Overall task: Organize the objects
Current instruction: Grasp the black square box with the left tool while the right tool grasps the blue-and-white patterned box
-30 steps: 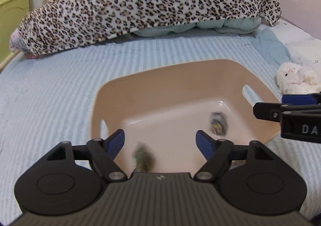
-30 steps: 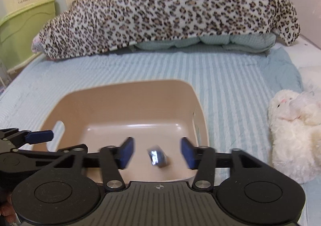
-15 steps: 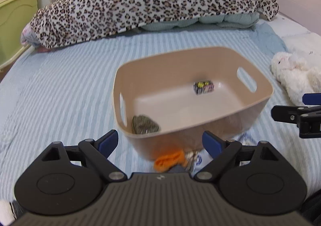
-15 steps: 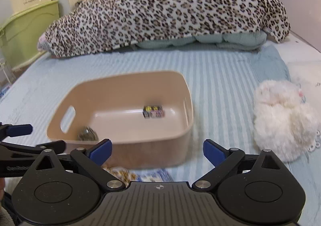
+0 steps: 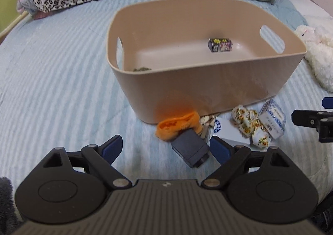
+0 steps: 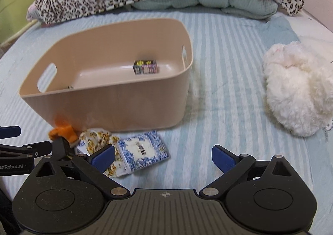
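Bin wall (image 5: 208, 89) hides most of greenish object (image 5: 142, 69)

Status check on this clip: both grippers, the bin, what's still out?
Left hand-held gripper open, empty; right hand-held gripper same. Beige plastic bin holds one small printed box. Orange cloth, black block, blue-white packet still on bed.

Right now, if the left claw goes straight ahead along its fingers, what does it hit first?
Probably the dark grey rectangular box, lying just ahead between the open left claw fingers, toward the right one. Behind it come the orange fabric pouch and the beige plastic tub. Depth is uncertain through the fisheye.
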Demonstrator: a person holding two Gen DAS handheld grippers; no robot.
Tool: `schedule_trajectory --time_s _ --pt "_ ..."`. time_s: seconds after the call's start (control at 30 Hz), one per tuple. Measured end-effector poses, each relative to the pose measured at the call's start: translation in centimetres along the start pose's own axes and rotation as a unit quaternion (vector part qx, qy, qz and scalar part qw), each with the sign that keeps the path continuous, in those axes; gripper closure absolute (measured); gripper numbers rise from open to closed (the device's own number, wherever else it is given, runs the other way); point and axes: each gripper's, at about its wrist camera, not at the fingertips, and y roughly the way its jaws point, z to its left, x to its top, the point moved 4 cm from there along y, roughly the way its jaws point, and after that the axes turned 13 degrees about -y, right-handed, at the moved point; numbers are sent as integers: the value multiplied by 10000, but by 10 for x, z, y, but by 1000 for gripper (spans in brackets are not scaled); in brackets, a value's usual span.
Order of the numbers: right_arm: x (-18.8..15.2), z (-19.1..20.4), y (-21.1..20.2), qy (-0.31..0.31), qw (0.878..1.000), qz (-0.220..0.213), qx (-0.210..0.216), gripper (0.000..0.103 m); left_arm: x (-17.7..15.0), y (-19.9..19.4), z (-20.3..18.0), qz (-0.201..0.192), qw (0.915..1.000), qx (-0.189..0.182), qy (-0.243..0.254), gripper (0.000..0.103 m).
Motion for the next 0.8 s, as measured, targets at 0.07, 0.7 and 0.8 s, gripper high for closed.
schedule_trajectory --time_s 0.07,0.7,0.8 --pt "-2 2 8 -60 10000 72 10 2 -1 7 -1 51 10000 23 -12 12" --pt "-6 8 69 -303 9984 440 157 8 -3 56 4 474 9978 -147 -432 12" --pt "-6 5 75 -177 9986 471 184 11 -6 56 7 475 9978 -165 -429 12"
